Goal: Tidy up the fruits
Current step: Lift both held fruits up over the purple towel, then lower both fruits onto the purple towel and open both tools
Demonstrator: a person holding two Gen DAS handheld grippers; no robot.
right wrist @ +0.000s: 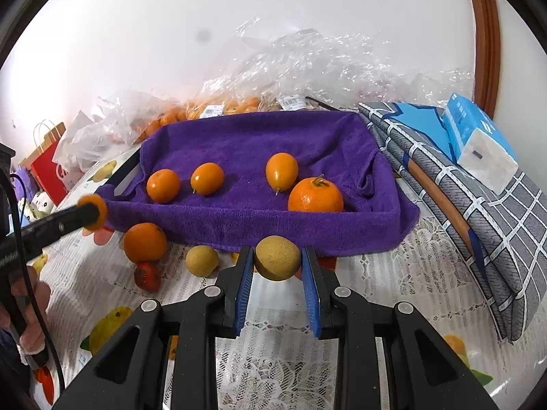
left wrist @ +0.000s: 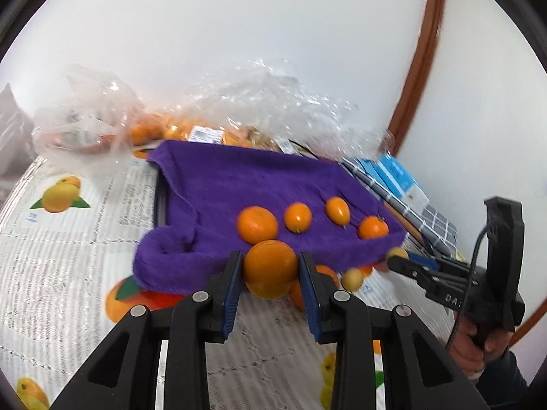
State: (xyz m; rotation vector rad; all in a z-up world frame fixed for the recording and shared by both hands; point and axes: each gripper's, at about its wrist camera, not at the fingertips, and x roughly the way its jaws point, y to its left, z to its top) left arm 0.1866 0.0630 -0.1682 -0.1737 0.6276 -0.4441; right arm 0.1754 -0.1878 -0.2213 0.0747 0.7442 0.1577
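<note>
My left gripper [left wrist: 270, 270] is shut on an orange [left wrist: 270, 268] and holds it above the near edge of the purple towel [left wrist: 246, 177]. My right gripper [right wrist: 277, 261] is shut on a tan longan [right wrist: 277, 261] in front of the towel-lined tray [right wrist: 259, 136]. Several oranges and kumquats lie on the towel, among them a large orange [right wrist: 315, 195] and a kumquat [right wrist: 281, 171]. On the table before the tray lie an orange [right wrist: 145, 242], a second longan [right wrist: 201, 260] and a small red fruit [right wrist: 147, 276].
Clear plastic bags of fruit [right wrist: 218, 109] are piled behind the tray. A folded grey checked cloth [right wrist: 478, 205] with a blue tissue pack [right wrist: 478, 136] lies to the right. A red paper bag [right wrist: 48, 164] stands at far left. The tablecloth [right wrist: 376, 290] is fruit-printed.
</note>
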